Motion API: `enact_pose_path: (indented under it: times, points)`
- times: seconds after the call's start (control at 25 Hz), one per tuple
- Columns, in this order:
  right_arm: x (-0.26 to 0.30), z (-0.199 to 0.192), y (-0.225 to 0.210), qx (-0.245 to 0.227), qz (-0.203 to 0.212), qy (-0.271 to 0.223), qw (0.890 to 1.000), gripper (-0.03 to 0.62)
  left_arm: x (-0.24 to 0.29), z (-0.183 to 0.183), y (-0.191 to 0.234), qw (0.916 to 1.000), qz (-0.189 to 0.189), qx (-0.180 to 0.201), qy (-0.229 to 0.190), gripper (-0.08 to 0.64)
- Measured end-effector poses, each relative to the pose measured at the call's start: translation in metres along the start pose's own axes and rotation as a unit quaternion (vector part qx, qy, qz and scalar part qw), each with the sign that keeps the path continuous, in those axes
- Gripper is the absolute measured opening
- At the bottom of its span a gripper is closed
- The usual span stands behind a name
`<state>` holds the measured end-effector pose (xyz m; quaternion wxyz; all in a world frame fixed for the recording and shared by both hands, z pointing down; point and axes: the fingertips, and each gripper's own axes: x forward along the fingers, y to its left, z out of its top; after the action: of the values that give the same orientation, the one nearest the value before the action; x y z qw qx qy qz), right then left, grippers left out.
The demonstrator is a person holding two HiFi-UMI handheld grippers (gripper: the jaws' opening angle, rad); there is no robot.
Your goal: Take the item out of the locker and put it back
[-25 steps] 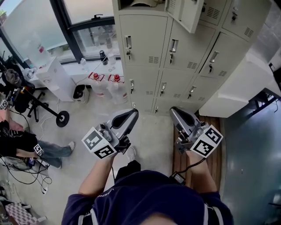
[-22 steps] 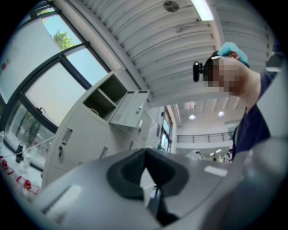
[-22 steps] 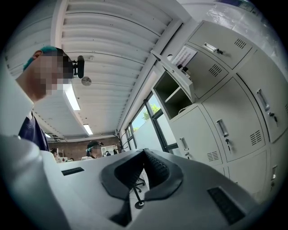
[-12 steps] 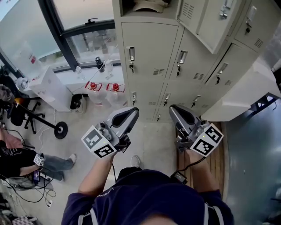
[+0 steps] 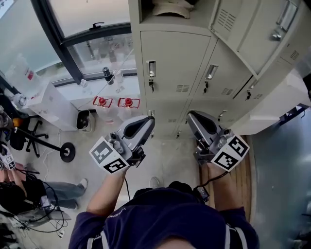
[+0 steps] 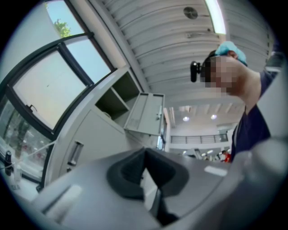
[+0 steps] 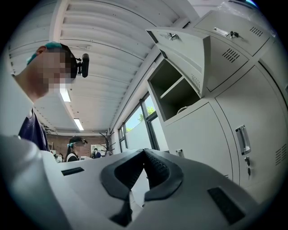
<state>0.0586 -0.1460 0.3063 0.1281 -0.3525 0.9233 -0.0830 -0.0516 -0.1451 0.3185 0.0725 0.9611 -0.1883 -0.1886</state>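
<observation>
The beige lockers (image 5: pixel 175 63) stand in front of me. One top compartment (image 5: pixel 167 9) is open, its door (image 5: pixel 243 22) swung out to the right. A pale beige item (image 5: pixel 170 7) lies inside it. My left gripper (image 5: pixel 148 121) and right gripper (image 5: pixel 192 116) are held side by side at the height of the lower lockers, both shut and empty, well short of the open compartment. The left gripper view shows its jaws (image 6: pixel 145 150) touching below the open compartment (image 6: pixel 114 96). In the right gripper view the jaws (image 7: pixel 144 152) meet under the open compartment (image 7: pixel 175 92) and its door (image 7: pixel 184 42).
Left of the lockers are a window, two red-capped water bottles (image 5: pixel 114 102) and a white cabinet (image 5: pixel 43 104). A stand on castors (image 5: pixel 65 151) and a seated person (image 5: pixel 19 189) are at the far left. A white ledge (image 5: pixel 277 107) juts out at the right.
Both grippers have been carried closer to the lockers, still shut and empty. The lockers now look larger and the open compartment's item shows more fully at the top edge.
</observation>
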Motion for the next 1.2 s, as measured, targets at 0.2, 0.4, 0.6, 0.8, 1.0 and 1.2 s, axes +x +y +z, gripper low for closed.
enact_pose_path:
  times: [0.2,0.4,0.6,0.8,1.0,1.2]
  points:
    - [0.024,0.014,-0.011,-0.025,-0.003,0.003,1.0,0.005,0.01,0.006,0.021,1.0,-0.004,-0.007,-0.002,0.002]
    - [0.05,0.035,-0.033,-0.047,-0.001,0.0,0.999,0.005,0.028,0.016,0.047,0.9999,0.0,-0.008,-0.007,0.003]
    - [0.076,0.05,-0.053,-0.071,0.007,-0.004,0.997,0.005,0.046,0.027,0.075,0.9999,0.003,0.0,-0.017,0.002]
    - [0.1,0.067,-0.077,-0.101,0.017,-0.003,0.995,0.005,0.073,0.033,0.103,0.9996,0.008,0.009,-0.023,0.002]
    - [0.123,0.086,-0.087,-0.153,0.032,-0.001,0.988,0.005,0.093,0.038,0.122,0.999,0.014,0.015,-0.039,0.003]
    - [0.146,0.113,-0.087,-0.195,0.036,-0.013,0.98,0.005,0.103,0.039,0.136,0.999,0.009,0.01,-0.043,0.003]
